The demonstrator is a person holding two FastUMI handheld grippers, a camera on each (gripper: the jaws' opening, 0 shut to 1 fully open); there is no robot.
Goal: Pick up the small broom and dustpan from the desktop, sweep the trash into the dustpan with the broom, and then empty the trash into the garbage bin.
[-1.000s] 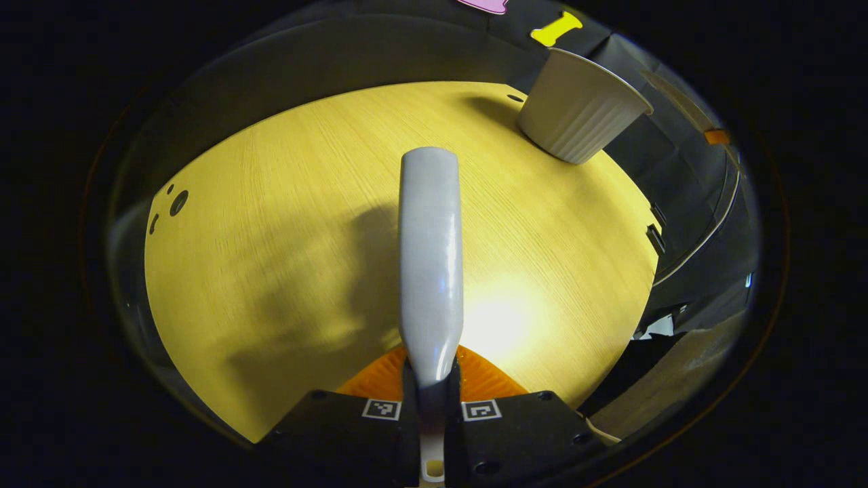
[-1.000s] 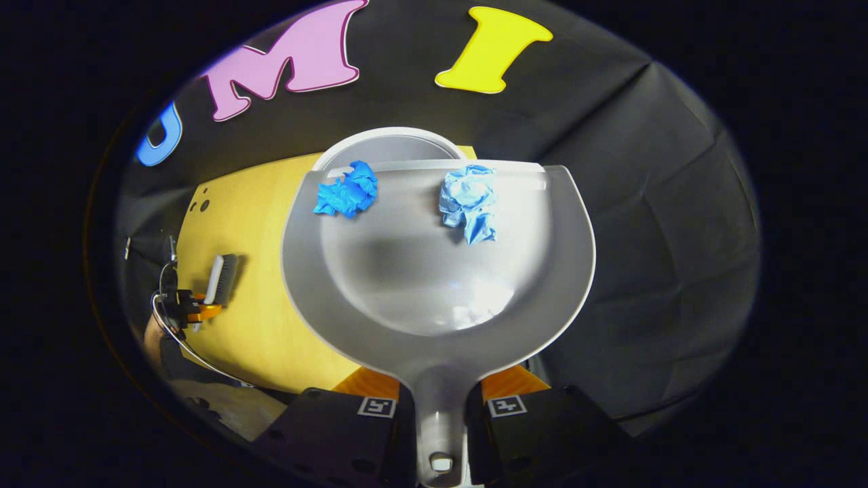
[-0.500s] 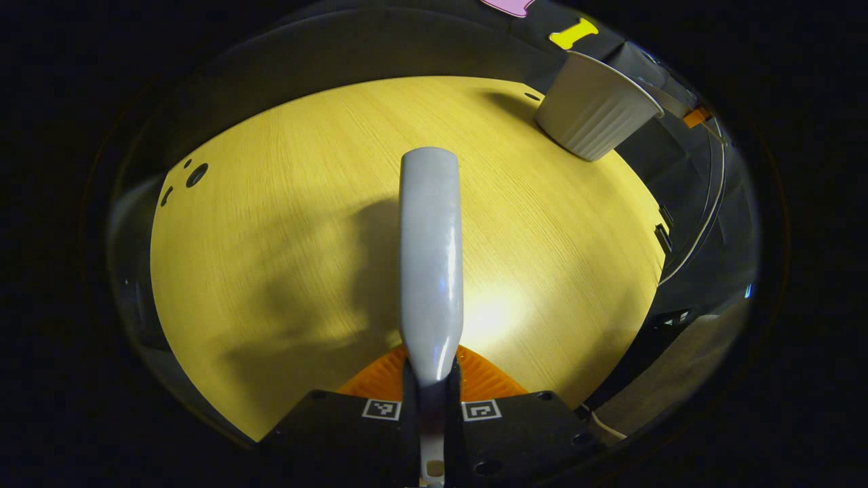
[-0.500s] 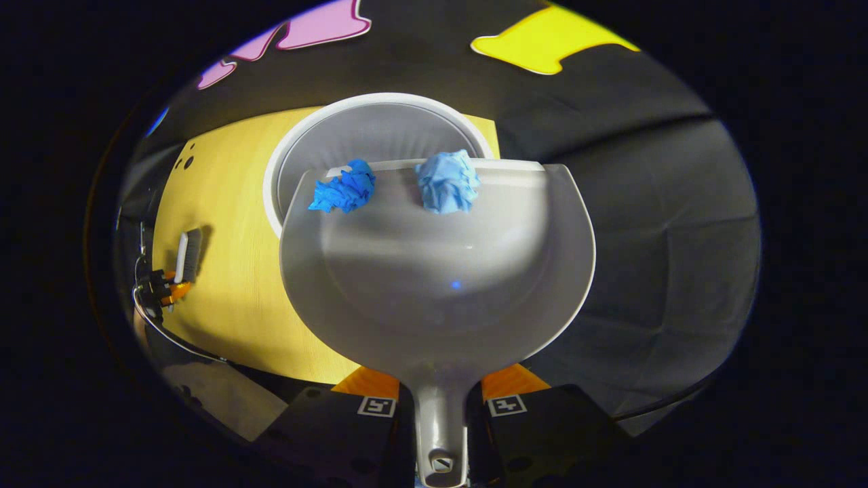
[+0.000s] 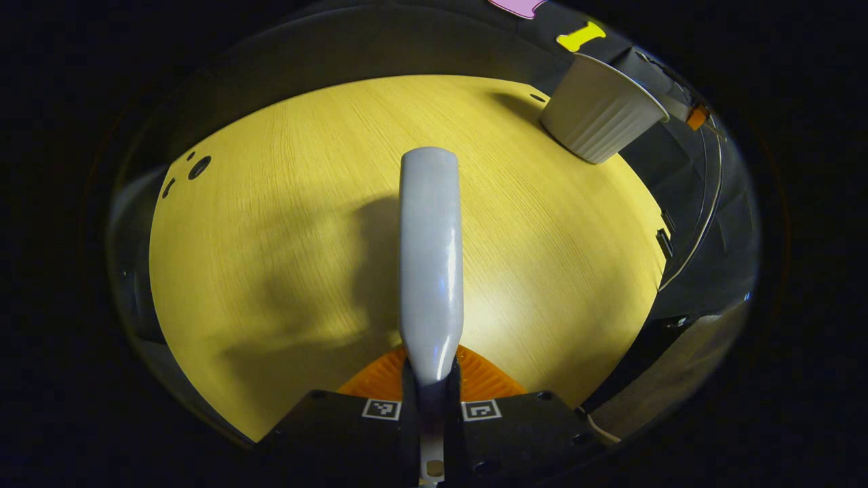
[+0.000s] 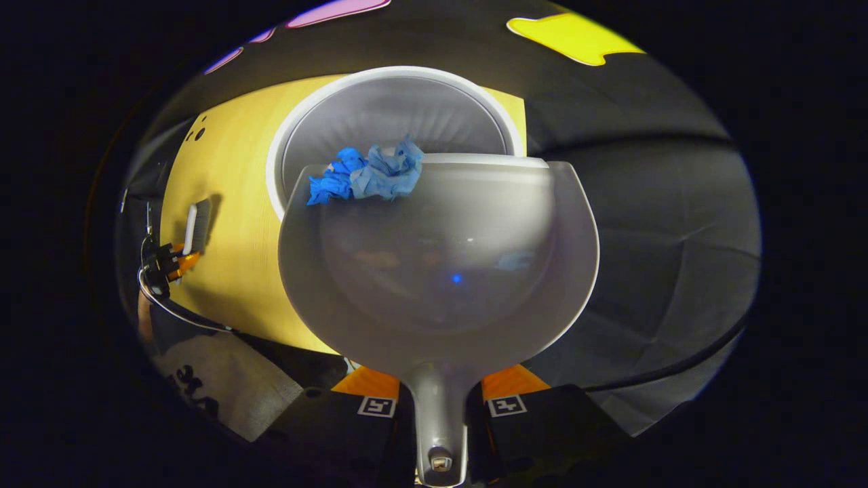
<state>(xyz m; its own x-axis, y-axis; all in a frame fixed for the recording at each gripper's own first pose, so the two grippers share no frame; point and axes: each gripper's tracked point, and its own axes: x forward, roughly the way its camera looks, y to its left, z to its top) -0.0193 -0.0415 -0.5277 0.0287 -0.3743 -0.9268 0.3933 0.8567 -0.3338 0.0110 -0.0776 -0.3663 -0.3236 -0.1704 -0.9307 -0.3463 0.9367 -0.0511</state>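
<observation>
In the left gripper view, the left hand-held gripper (image 5: 432,400) has both fingers pressed on the narrow neck of the small grey plastic broom (image 5: 430,257), whose smooth back runs forward above the yellow wood-grain bench (image 5: 285,203). Farther off, at the bench's far right corner, stands the white ribbed round garbage bin (image 5: 600,112).

In the right gripper view, the right hand-held gripper (image 6: 439,407) clamps both fingers on the stem handle of the grey plastic dustpan (image 6: 441,271), which spreads forward with its front lip over the open mouth of the garbage bin (image 6: 393,102). Two crumpled wads of blue paper trash (image 6: 369,176) lie touching each other at the left end of that front lip, right at the edge above the bin's inside. Well off to the left over the bench (image 6: 224,271), the left hand-held gripper (image 6: 178,259) holds the broom (image 6: 196,227) with its bristles near the bench top.
</observation>
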